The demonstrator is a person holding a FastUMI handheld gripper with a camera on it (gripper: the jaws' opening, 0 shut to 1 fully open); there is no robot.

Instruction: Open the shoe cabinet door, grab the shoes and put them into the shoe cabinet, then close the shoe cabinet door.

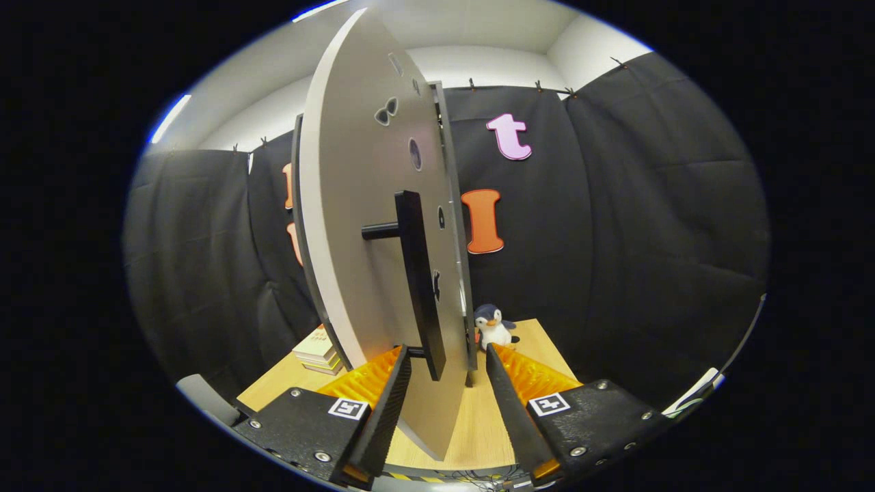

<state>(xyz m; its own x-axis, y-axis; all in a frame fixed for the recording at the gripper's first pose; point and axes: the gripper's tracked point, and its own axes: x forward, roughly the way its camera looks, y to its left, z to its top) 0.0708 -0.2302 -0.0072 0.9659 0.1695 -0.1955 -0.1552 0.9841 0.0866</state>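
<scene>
Door (355,225) of the cabinet, swung open and seen almost edge-on, standing tall ahead of the tool and rising from between the fingers to the top of the view. Pale grey on its broad face, with several small dark holes up its height. Behind its far edge, a thin slice of the cabinet (452,225) body, dark along the edge. Wooden tabletop (472,424) underneath, reaching back to the black cloth wall. Long dark bar handle (418,280) mounted upright on the door face, held off it by a short round post, lower end hanging just ahead of the fingertips and between them. Tool (448,357) spread wide open, one finger on each side of the door's lower edge and the handle, gripping nothing; contact with the door or the handle impossible to tell. Stack of books (318,350) lying flat on the tabletop to the left, behind the door. Small plush penguin (493,326) upright on the tabletop just beyond the right finger, beside the cabinet's foot.
</scene>
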